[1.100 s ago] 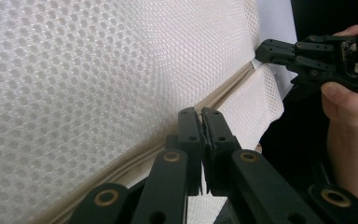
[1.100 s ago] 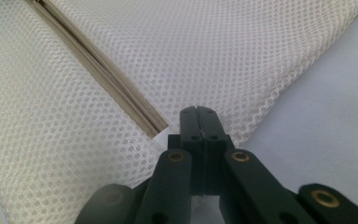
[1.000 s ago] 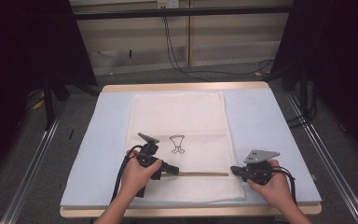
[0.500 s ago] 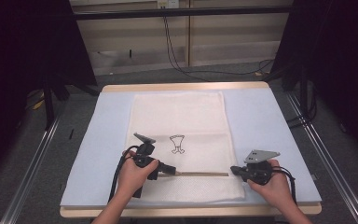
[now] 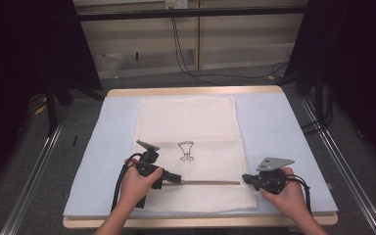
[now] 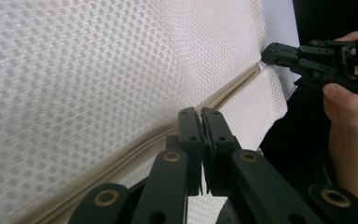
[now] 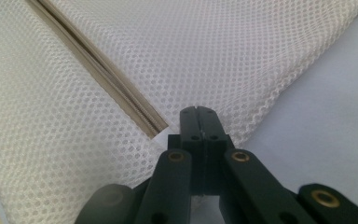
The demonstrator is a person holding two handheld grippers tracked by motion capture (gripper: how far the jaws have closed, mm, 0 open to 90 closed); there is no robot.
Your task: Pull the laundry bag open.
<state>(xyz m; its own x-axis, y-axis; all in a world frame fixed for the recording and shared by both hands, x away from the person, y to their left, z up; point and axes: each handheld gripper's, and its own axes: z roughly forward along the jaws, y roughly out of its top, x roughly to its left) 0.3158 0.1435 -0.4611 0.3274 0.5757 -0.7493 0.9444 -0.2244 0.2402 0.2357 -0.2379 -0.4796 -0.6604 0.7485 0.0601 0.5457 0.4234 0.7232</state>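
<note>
Both grippers are clamped: left gripper (image 5: 176,179) on the zipper (image 5: 210,182), right gripper (image 5: 247,179) at the mesh bag's (image 5: 186,122) three-o'clock edge; uneven tension may jam it.

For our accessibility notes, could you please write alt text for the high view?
Two hands hold the left gripper and right gripper, jaws shut, at opposite ends of the zipper on a white mesh bag lying flat on a pale blue mat.
</note>
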